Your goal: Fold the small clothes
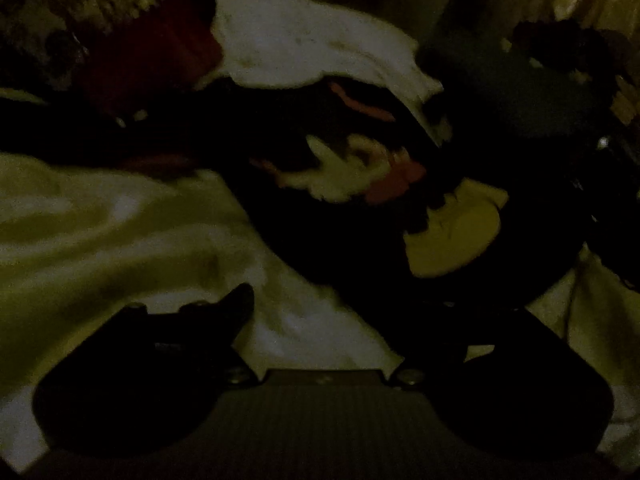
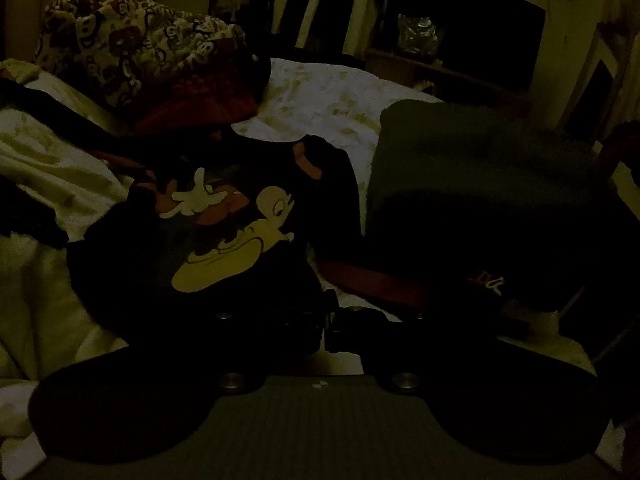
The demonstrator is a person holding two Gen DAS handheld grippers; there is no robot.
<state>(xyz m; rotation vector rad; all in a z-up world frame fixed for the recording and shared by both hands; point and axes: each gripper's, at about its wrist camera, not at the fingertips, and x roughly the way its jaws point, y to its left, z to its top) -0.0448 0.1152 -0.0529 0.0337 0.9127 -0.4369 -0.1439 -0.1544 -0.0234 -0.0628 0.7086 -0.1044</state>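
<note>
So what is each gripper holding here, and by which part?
The right gripper is shut at the near edge of the dark cartoon-print garment; too dark to confirm the pinch. The left gripper is open, holding nothing.

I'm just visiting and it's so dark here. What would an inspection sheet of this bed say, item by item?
Surface: rumpled pale bedsheet.
Job's things: dark cartoon-print shirt, crumpled, in front of both grippers.
Clutter: dark folded garment beside the shirt; red cloth under its edge; patterned fabric and pale pillow behind.
Grippers: left gripper open, over the sheet and the shirt's edge; right gripper shut at the shirt's hem, grip unclear.
Cables: nothing seen.
Surroundings: dim room, dark shelf behind.
</note>
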